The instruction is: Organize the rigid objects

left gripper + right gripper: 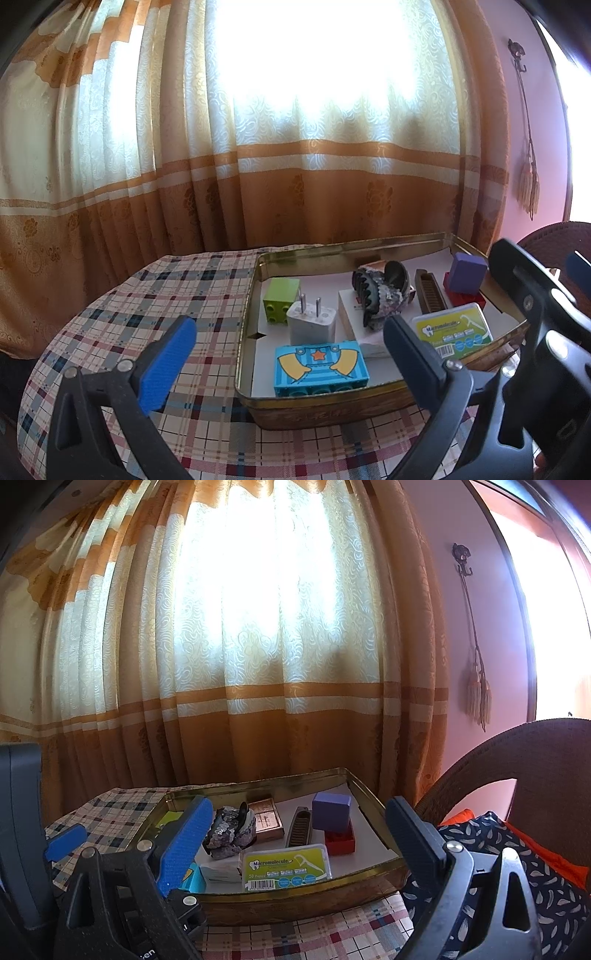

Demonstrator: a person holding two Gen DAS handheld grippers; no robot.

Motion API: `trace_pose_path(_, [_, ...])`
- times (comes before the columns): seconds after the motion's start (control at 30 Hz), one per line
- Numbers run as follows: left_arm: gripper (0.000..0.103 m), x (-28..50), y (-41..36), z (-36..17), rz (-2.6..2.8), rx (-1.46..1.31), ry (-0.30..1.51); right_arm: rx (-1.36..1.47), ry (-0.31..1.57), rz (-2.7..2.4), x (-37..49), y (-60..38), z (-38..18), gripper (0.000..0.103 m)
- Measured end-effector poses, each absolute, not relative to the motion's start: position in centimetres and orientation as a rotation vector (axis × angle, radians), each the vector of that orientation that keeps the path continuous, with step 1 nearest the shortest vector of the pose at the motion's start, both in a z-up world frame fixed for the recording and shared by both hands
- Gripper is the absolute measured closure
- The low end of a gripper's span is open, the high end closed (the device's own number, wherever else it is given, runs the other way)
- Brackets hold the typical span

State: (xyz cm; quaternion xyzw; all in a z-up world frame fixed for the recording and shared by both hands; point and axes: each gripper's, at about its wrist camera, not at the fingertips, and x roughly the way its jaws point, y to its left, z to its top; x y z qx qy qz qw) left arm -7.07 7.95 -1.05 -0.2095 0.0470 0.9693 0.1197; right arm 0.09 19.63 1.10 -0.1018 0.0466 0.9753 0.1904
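Note:
A gold tin tray sits on the checked tablecloth and holds the objects. In the left wrist view I see a green brick, a white plug charger, a blue patterned brick, a dark hair claw, a brown comb, a purple block on a red brick, and a floss-pick box. My left gripper is open above the tray's near edge, holding nothing. My right gripper is open too, empty, near the tray's front right.
The round table with its checked cloth stands against orange and cream curtains. A wicker chair with a patterned cushion is close on the right. A copper box lies in the tray. The right gripper's body shows beside the tray.

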Motion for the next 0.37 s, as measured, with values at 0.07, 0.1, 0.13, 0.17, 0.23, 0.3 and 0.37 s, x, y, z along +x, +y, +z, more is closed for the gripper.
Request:
trace_pose_path(0.07, [0.000, -7.05, 7.87, -1.04, 2.823, -0.613, 0.134, -0.290, 0.136, 2.736, 0.08, 19.70, 1.10, 0.007])
trace_pose_path(0.1, [0.000, -7.03, 7.82, -1.04, 2.819, -0.612, 0.130, -0.292, 0.138, 2.735, 0.07, 19.73, 1.09, 0.007])
trace_pose_path(0.13, [0.000, -7.03, 7.79, -1.03, 2.817, -0.609, 0.125, -0.294, 0.140, 2.734, 0.05, 19.76, 1.08, 0.007])
trace_pose_path(0.17, [0.000, -7.02, 7.70, -1.02, 2.817, -0.608, 0.120, -0.297, 0.141, 2.733, 0.03, 19.76, 1.06, 0.007])
trace_pose_path(0.23, [0.000, -7.14, 7.55, -1.03, 2.820, -0.616, 0.109, -0.301, 0.141, 2.733, -0.01, 19.75, 1.05, 0.007])
trace_pose_path(0.3, [0.000, -7.27, 7.50, -1.08, 2.826, -0.627, 0.105, -0.303, 0.142, 2.733, -0.03, 19.76, 1.05, 0.007])
trace_pose_path(0.37, [0.000, -7.32, 7.57, -1.12, 2.831, -0.635, 0.110, -0.303, 0.142, 2.732, -0.05, 19.76, 1.05, 0.007])
